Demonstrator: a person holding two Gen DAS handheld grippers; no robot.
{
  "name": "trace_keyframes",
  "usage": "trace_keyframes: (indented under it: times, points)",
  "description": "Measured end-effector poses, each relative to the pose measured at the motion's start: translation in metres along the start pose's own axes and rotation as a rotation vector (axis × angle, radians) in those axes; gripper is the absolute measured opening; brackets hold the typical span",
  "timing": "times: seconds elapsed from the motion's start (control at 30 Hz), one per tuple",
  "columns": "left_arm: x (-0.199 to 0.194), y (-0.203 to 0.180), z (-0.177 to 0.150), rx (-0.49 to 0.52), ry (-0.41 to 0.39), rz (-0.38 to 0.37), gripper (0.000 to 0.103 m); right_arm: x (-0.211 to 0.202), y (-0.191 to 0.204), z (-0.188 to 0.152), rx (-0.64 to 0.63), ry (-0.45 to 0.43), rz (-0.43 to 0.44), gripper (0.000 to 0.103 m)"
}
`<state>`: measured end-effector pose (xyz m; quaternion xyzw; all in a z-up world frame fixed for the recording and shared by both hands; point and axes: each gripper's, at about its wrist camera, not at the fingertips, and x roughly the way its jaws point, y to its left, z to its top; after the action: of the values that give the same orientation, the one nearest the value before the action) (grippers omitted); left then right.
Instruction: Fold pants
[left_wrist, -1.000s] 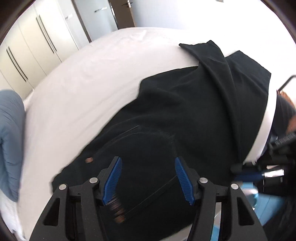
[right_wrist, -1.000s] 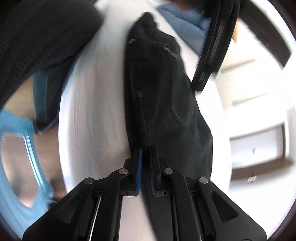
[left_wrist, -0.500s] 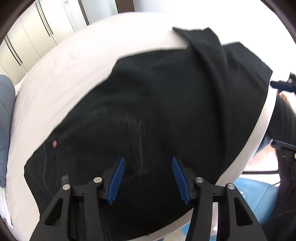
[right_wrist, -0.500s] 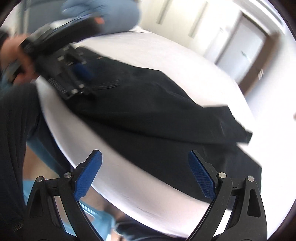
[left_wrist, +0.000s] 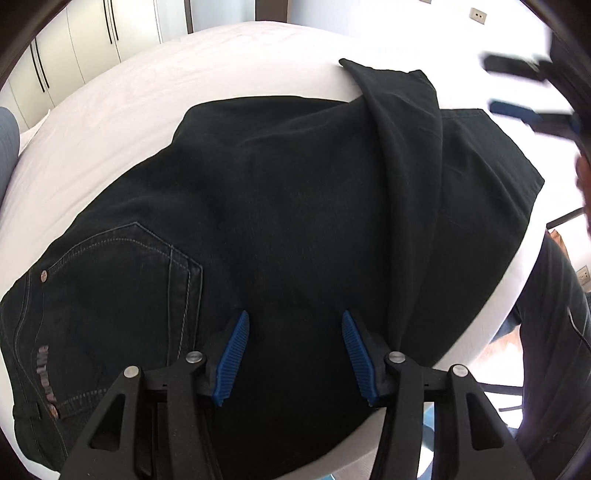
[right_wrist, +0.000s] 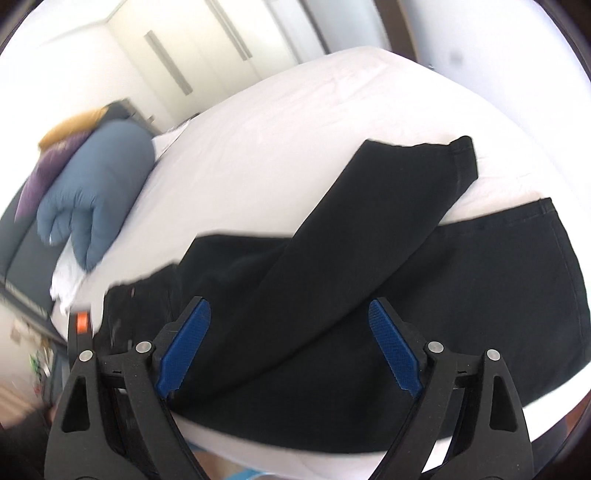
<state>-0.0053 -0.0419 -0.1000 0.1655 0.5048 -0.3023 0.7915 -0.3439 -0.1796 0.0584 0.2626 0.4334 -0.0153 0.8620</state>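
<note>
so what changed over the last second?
The right tool let go of the pants: it was shut on their edge, now its jaws stand wide with nothing between them, and its view has swung from along the pants to across the legs. The left tool stayed open over the seat, nothing gripped. Pants still on the bed.

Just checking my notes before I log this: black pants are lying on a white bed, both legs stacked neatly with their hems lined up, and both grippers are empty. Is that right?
Not quite. The legs are not stacked: on the black pants the upper leg crosses at an angle and its hem sits apart from the lower one, as the right wrist view shows. The white bed and empty left gripper and right gripper stand.
</note>
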Motion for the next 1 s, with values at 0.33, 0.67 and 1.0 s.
trace_keyframes:
  times: [0.33, 0.67, 1.0]
  points:
    - [0.003, 0.012, -0.005, -0.014, 0.008, 0.001, 0.055, 0.108, -0.047, 0.165, 0.095, 0.130, -0.268, 0.088]
    - [0.008, 0.004, -0.008, -0.013, -0.003, 0.010, 0.055, 0.218, -0.055, 0.208, 0.044, 0.309, -0.526, 0.088]
    - [0.005, 0.008, -0.010, -0.009, -0.016, 0.002, 0.055, 0.241, -0.062, 0.230, -0.009, 0.354, -0.611, 0.032]
